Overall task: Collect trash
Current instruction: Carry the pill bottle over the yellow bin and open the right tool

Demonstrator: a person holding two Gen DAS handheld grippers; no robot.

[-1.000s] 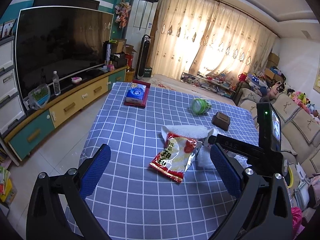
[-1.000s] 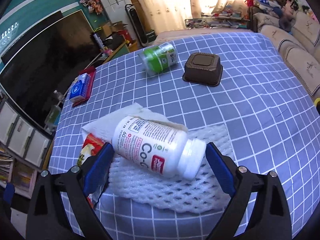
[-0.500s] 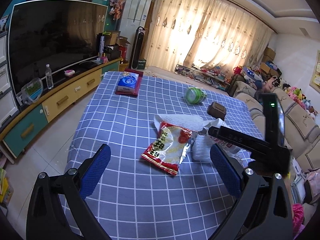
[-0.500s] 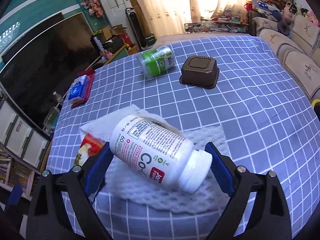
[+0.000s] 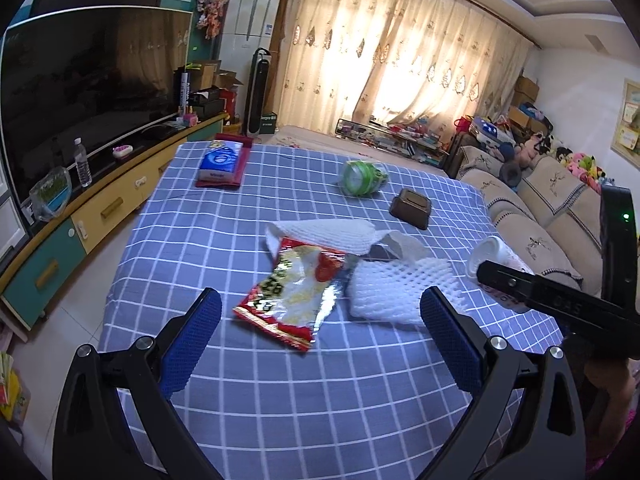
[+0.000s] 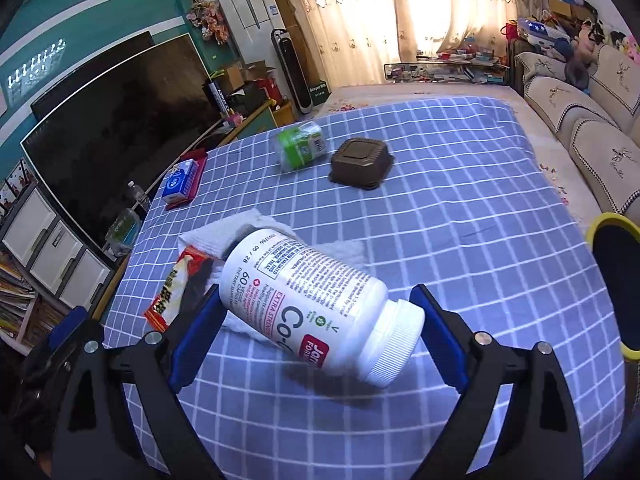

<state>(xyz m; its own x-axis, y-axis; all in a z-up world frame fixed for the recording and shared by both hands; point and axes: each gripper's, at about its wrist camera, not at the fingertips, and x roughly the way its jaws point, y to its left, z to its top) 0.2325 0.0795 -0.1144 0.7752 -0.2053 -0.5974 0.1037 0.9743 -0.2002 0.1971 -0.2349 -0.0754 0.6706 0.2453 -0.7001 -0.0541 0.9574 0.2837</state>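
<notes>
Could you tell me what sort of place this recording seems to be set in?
Most likely a home living room: a large dark flat-screen television on a teal-and-yellow media cabinet, a beige cushioned sofa with plush toys, and long cream patterned curtains over a bright window.

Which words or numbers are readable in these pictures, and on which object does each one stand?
"Co-", "60", "05 / 28", "EXTRA STREN…": white bottle, the rest cut off or too small.
Red snack bag: large characters, too blurred to read.
Blue tissue pack: print too small.
Green jar: label blurred.
</notes>
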